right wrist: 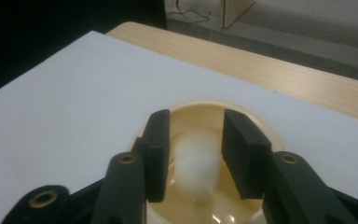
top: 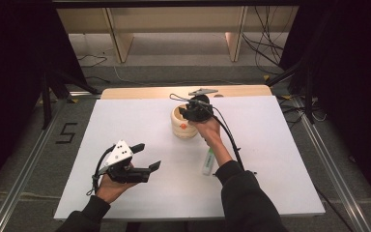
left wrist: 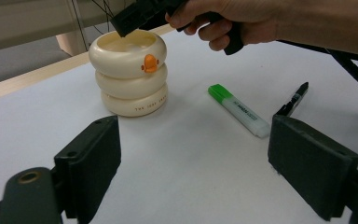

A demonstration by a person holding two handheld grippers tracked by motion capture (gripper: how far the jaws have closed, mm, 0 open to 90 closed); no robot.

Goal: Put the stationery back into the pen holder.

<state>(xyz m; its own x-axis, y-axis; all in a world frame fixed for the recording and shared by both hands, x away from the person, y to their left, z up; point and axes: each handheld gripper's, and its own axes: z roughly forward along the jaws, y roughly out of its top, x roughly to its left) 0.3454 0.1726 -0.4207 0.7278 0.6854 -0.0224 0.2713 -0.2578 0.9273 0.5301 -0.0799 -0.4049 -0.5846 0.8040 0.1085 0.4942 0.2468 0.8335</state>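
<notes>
Cream holder (left wrist: pixel 129 74), green-capped marker (left wrist: pixel 239 110)

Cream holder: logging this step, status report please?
Right gripper over cream holder, jaws apart around a pale object inside, grip unclear. Left gripper open, empty. Green highlighter on table, clear of holder.

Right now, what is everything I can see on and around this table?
Cream holder: one, three stacked rings with an orange duck beak, far middle of the sheet.
White object: one, blurred, inside the holder.
Highlighter: one, white with green cap, lying right of the holder.
Black pen: one, lying beyond the highlighter.
White sheet: one, covering the wooden table.
Left gripper: black, jaws open, near left.
Right gripper: black, jaws apart over the holder's mouth.
</notes>
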